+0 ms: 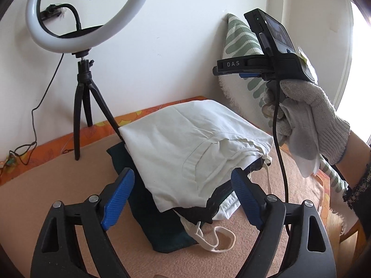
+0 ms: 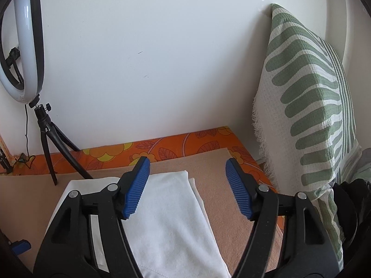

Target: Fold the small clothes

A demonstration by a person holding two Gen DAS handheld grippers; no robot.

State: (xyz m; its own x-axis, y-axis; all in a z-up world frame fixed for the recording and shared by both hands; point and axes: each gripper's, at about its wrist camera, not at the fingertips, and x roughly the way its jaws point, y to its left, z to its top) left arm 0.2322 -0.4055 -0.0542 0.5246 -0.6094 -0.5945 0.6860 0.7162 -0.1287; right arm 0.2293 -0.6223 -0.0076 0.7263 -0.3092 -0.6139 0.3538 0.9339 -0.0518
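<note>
A folded white garment (image 1: 185, 143) with a drawstring waist lies on top of a small stack with a dark green garment (image 1: 148, 220) under it, on a tan mat (image 1: 58, 185). A white drawstring (image 1: 215, 241) trails out at the front. My left gripper (image 1: 183, 199) is open and empty, its blue pads on either side of the stack's near edge. My right gripper (image 2: 187, 185) is open and empty above the white garment (image 2: 171, 220). In the left wrist view the right gripper's body (image 1: 266, 53) is held high at the right by a gloved hand.
A ring light on a black tripod (image 1: 83, 92) stands at the back left, one leg touching the stack. A green-and-white patterned cushion (image 2: 308, 115) leans on the wall at the right. An orange floral sheet (image 2: 185, 146) runs along the white wall.
</note>
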